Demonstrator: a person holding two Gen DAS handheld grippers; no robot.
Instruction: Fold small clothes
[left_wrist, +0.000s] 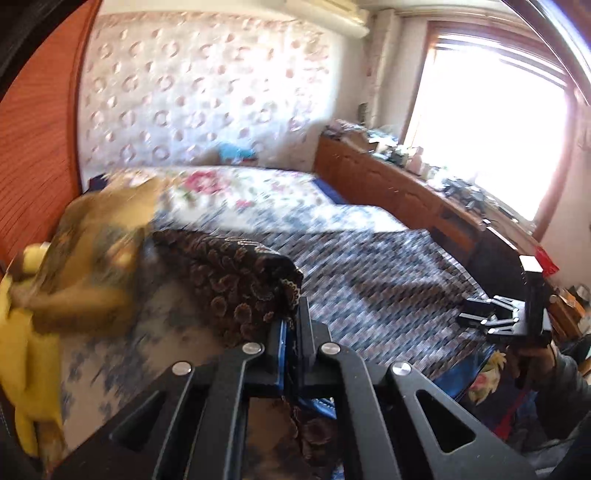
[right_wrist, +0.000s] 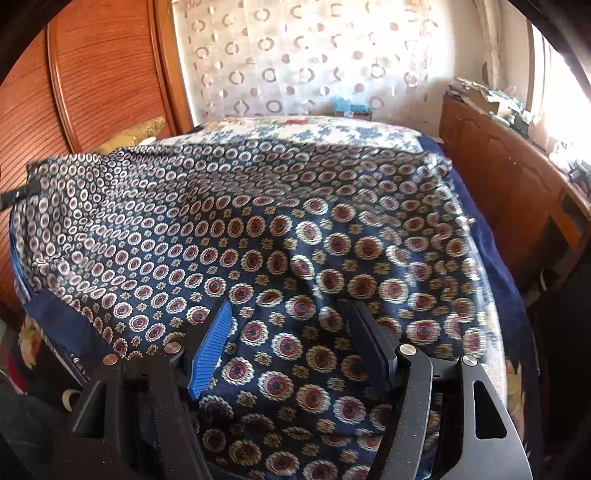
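Black fingers of the left gripper fill the bottom of the left wrist view, pressed together on a lifted fold of the patterned cloth, which rises from between them and drapes away to the left. Beneath it lies the bed, the largest thing in sight, with a blue-and-white checked cover and a flowered sheet further back. Over most of the bed, in the right wrist view, the same dark blue cloth is spread out, printed with rows of red-and-cream medallions and small gold flowers. Above it the right gripper hovers with its fingers spread, one blue ribbed pad and one black pad well apart, nothing pinched between them. A wooden wardrobe stands to the left, a low wooden cabinet along the window side. A yellow cushion, blurred, lies at the left edge of the bed. No brand, label or writing can be read anywhere.
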